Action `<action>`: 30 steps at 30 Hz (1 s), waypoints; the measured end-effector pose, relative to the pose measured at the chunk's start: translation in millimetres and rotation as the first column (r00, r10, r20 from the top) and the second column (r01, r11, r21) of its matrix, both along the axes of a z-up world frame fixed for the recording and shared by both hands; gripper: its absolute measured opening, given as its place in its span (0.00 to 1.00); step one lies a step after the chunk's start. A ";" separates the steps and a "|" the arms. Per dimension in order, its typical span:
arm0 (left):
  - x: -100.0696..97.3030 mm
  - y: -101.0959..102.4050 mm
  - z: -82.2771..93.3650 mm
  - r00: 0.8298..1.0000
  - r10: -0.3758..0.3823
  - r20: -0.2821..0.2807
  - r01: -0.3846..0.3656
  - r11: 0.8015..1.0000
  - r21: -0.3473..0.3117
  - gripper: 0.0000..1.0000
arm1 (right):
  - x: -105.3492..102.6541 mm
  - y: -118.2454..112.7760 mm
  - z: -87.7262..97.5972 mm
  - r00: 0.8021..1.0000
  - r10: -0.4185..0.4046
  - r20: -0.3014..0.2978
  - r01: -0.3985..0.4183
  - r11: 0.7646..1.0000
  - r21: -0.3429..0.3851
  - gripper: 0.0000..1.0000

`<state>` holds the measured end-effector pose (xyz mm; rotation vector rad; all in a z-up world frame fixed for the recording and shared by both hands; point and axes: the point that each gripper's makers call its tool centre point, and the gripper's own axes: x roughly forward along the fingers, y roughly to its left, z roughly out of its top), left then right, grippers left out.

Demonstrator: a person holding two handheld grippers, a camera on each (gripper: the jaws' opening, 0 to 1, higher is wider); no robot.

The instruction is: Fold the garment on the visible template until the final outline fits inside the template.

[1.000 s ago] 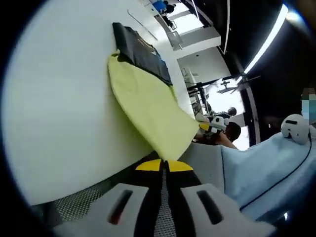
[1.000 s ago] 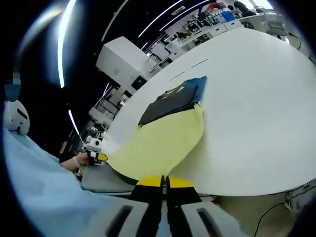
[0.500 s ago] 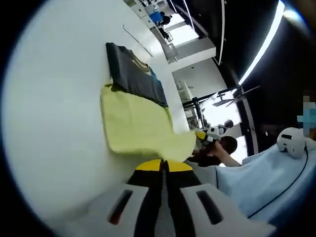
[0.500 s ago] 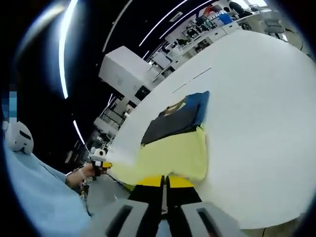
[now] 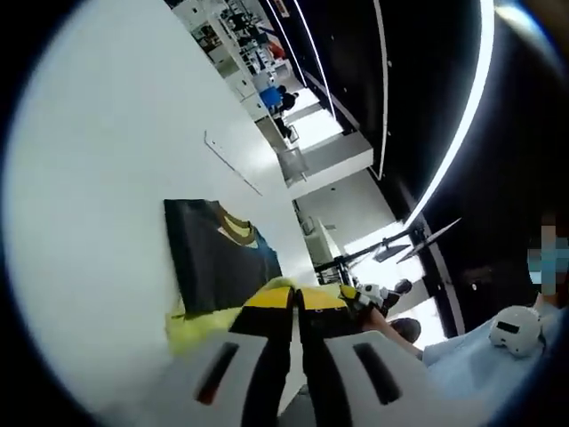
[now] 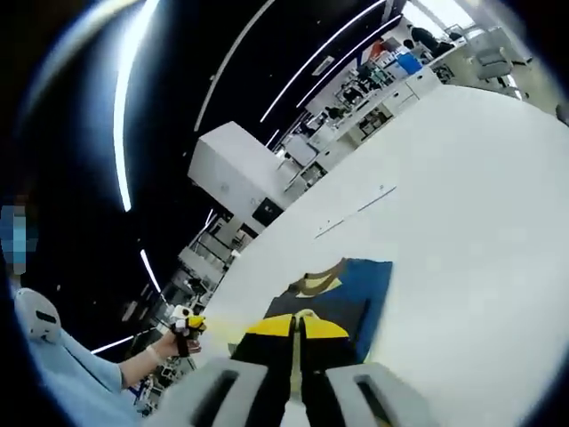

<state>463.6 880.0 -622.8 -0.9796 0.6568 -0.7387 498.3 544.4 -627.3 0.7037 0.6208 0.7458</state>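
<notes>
1. Left gripper point(image 5: 296, 301) at bottom centre of the left gripper view, two yellow-tipped black jaws pressed together, pinching the yellow fabric point(image 5: 191, 327) edge at lower left of centre.
2. Right gripper point(image 6: 296, 324) at bottom centre of the right gripper view, jaws closed with a thin sliver of the same yellow fabric point(image 6: 303, 313) between the tips.
3. One garment: dark navy and blue folded shirt with tan collar trim point(image 5: 220, 253), lying flat on the round white table point(image 5: 98, 178), centre-left of the left gripper view; yellow layer sits at its near edge, touching it.
4. In the right gripper view the shirt point(image 6: 342, 295) lies centre-bottom on the table point(image 6: 462, 205), blue panel on its right side, jaws overlapping its near edge.
5. Thin line marks on the table beyond the shirt point(image 6: 357, 212); cannot tell whether they are the template.
6. Right gripper also seen from the left gripper view, lower right, in a hand point(image 5: 373, 307).
7. Left gripper seen from the right gripper view, lower left, in a hand point(image 6: 169, 342).
8. One white helmet-like object point(image 5: 511, 329) at lower right, left gripper view.
9. Background: dark ceiling, light strips, desks.
</notes>
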 end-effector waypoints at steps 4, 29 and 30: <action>28.0 7.6 -3.4 0.999 0.034 0.002 -0.034 0.999 -0.010 0.00 | 26.6 0.6 -6.4 1.000 0.005 0.010 -0.005 1.000 -0.026 0.00; 111.7 25.2 -78.4 0.960 0.237 -0.149 -0.229 0.971 0.069 0.00 | 110.7 6.9 -82.7 0.988 -0.091 -0.123 0.078 0.991 -0.104 0.00; 111.9 24.8 -79.5 0.960 0.236 -0.151 -0.227 0.971 0.071 0.00 | 112.8 7.0 -86.1 0.986 -0.099 -0.135 0.085 0.991 -0.102 0.00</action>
